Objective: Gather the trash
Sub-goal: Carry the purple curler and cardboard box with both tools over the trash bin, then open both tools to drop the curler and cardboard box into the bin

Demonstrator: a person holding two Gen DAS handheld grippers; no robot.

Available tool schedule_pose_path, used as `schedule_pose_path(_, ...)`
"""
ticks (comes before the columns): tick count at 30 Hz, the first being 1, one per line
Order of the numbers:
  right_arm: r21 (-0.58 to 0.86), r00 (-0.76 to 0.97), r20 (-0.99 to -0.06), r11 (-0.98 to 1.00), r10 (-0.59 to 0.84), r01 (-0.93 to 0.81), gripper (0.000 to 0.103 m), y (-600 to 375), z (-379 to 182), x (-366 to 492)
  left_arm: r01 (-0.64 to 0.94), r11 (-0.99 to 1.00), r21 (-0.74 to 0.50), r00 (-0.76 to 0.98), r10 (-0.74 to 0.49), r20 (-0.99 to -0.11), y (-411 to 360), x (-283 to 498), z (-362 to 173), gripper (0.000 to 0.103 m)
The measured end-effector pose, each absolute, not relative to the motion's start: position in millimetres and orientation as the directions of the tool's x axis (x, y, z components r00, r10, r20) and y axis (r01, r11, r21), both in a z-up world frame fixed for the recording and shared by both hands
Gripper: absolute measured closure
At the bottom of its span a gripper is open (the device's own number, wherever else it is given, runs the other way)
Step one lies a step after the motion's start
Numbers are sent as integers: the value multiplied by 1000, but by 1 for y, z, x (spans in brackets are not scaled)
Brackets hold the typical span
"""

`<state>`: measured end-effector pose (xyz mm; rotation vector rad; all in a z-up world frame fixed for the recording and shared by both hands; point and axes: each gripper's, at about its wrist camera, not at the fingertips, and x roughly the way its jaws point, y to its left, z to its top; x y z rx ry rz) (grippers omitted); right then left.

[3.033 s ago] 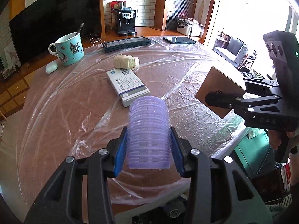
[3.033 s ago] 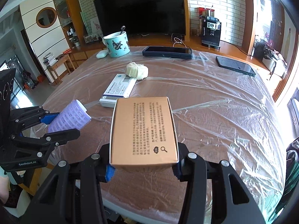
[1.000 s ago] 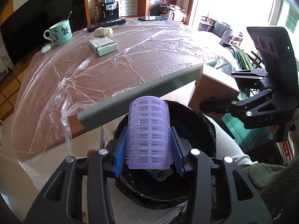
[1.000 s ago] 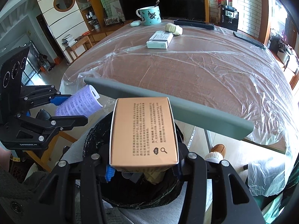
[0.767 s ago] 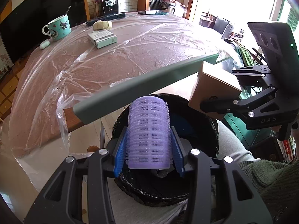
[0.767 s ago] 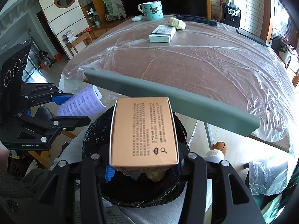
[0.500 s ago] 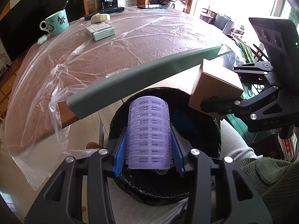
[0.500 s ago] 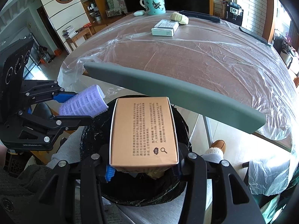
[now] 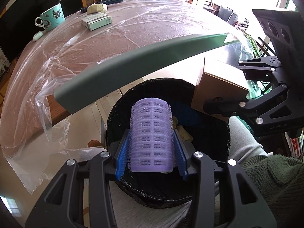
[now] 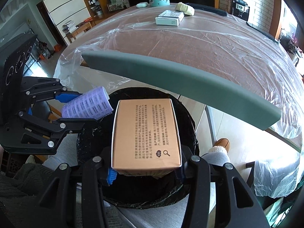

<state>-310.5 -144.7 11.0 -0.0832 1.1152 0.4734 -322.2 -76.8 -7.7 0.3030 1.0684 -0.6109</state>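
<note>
Brown box [image 10: 146, 133] between fingers [image 10: 111, 176] above bin [image 10: 190, 125]

Three seconds back both my tongs hung over the worktop [image 9: 152, 30]; now they hang over the black-lined bin [image 9: 224, 133], below and in front of the worktop's edge. My left tongs [image 9: 151, 144] bring the purple roller [image 9: 152, 133] above the bin's mouth, and my right tongs [image 10: 146, 167] bring the tan box [image 10: 146, 133] over it alongside.

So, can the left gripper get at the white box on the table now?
Probably not. The left gripper is shut on the purple hair roller over the black bin; the white box lies far across the table.
</note>
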Motion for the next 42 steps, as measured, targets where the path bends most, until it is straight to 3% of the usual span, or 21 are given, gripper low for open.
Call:
schedule_pose_path(39,139,297,-916,908,269,-395,54,-136,-30,-302,603,797,-36,287,-258,-923,-88,-308,-57,58)
schedule_pose_path(41,127,323,-909,914,262,-385,41,-137,-27,-303,609,793,-29,305,-268,-914,-87,-310,-53,41)
schedule_pose_path(42,125,338,-904,918,262,-377,31,-138,-24,-304,603,797,-13,329,-265,-906,-87,-311,-50,28)
